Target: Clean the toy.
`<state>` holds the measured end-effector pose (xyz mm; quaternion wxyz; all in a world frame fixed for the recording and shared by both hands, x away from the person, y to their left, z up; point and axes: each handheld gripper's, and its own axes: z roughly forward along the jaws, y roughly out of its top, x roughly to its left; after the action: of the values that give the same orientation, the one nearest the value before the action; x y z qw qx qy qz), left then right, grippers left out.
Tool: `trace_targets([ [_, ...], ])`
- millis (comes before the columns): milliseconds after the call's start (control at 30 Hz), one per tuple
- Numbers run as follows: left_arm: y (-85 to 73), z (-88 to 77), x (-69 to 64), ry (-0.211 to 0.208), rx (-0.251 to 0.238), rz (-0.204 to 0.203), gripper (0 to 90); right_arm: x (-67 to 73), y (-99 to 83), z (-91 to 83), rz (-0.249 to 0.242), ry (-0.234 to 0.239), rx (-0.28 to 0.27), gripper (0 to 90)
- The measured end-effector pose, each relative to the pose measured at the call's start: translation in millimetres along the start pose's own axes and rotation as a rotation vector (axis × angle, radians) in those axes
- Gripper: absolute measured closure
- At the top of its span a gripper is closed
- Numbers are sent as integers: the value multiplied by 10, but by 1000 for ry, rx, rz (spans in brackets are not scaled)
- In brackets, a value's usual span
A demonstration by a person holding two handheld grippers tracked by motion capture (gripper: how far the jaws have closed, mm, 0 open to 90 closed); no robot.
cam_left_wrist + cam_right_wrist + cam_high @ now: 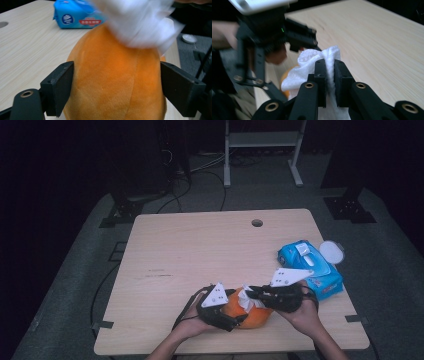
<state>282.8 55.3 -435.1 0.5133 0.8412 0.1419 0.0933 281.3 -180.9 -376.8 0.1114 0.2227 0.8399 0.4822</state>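
An orange plush ball [254, 318] rests near the table's front edge. My left gripper [239, 315] grips it from the left side. In the left gripper view the two black jaws [115, 82] press on either flank of the plush [112, 65]. A white wipe [246, 299] lies crumpled on top of the plush, blurred in the left gripper view [140, 22]. My right gripper [251, 293] comes in from the right and is shut on that wipe. Its own view shows the jaws [330, 72] pinching the wipe [312, 60], with a bit of the orange plush [284, 75] below.
A blue pack of wet wipes [312, 267] lies at the table's right edge, seen also behind the plush [77, 15]. A white round lid [331, 252] sits beside it. The wooden table [200, 250] has a cable hole [257, 223] at the back.
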Motion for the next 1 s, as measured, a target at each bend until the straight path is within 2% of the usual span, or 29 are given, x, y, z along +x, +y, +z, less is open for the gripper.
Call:
trace_targets([
  [67,-18,-34,42,-22,-5,-29,128,-1,-60,53,-9,0,25,810],
  [133,-41,-56,78,-39,-26,-68,142,-57,-104,30,12,4,22,810],
  [200,-33,-44,77,-36,-18,-69,175,-105,-114,-25,34,-16,15,810],
  [267,-2,-18,47,-23,-11,-55,196,-91,-104,-44,64,1,-11,810],
  [300,13,-4,30,-19,-4,-43,196,-49,-84,-26,55,12,-12,809],
  [367,16,0,15,-19,7,-26,186,48,-35,31,-3,8,14,809],
  [433,-13,-26,54,-43,-6,-43,139,84,-20,57,-31,6,33,809],
  [467,-35,-33,94,-63,-13,-66,113,73,-27,54,-31,8,35,809],
  [533,-51,-20,133,-61,0,-97,62,29,-51,26,-16,-8,30,809],
  [600,-54,-10,129,-63,-7,-91,116,4,-52,-12,-4,-24,26,808],
  [667,4,-5,57,-16,-1,-63,185,20,-38,-17,-7,-30,22,808],
  [700,4,-5,57,-16,-1,-63,222,20,-38,-17,-7,-30,22,808],
  [733,23,-2,33,-5,-5,-58,233,81,-1,25,-14,-11,14,808],
  [767,58,7,-16,9,-12,-50,239,112,19,45,-24,0,11,806],
  [867,71,21,-65,-4,-2,-22,234,179,58,82,-59,7,25,805],
  [933,37,19,-20,-32,-16,-44,194,178,54,68,-76,-4,39,806],
  [1000,17,17,23,-37,-14,-71,165,125,36,15,-74,-29,41,807],
])
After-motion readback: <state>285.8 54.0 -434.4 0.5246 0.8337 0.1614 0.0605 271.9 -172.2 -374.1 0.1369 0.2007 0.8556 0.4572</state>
